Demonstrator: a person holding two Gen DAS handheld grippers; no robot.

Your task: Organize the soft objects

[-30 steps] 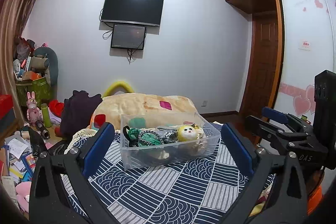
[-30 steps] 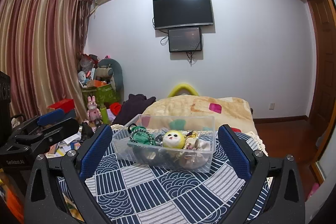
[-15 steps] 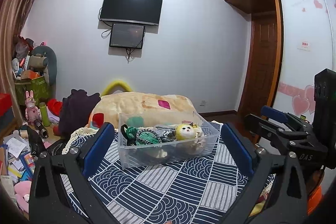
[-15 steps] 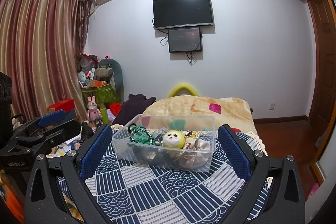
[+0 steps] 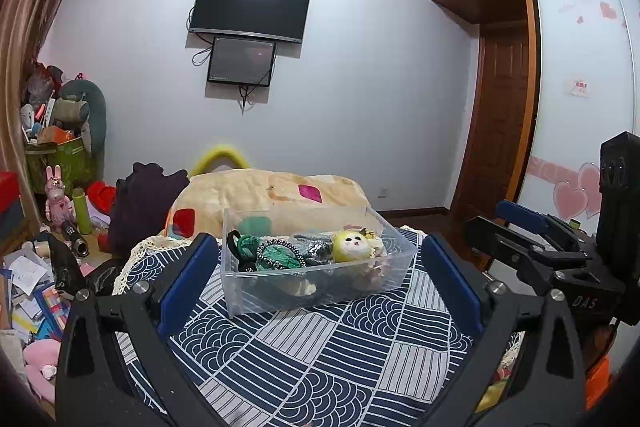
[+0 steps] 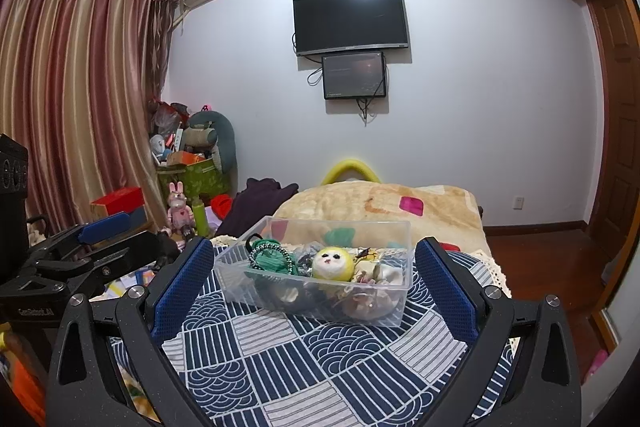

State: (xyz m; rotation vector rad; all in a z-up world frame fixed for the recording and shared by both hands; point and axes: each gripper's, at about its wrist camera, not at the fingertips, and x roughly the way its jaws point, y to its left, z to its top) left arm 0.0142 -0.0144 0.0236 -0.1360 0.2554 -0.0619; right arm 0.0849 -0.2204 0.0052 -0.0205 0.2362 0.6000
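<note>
Clear plastic bin [image 5: 316, 287]: sitting on the blue patterned cloth [image 5: 320, 355], far of both grippers
Soft toys: yellow plush [image 6: 333, 264] and green knit [image 5: 276, 255] lying inside the bin
Left gripper [image 5: 320, 281]: jaws standing wide apart, gripping nothing
Right gripper [image 6: 314, 279]: jaws standing wide apart, gripping nothing
Beige blanket [image 6: 384, 203]: lying beyond the bin

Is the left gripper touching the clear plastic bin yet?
Apart. In the left wrist view the left gripper is open, with patterned cloth showing between its pads and the clear plastic bin.
</note>
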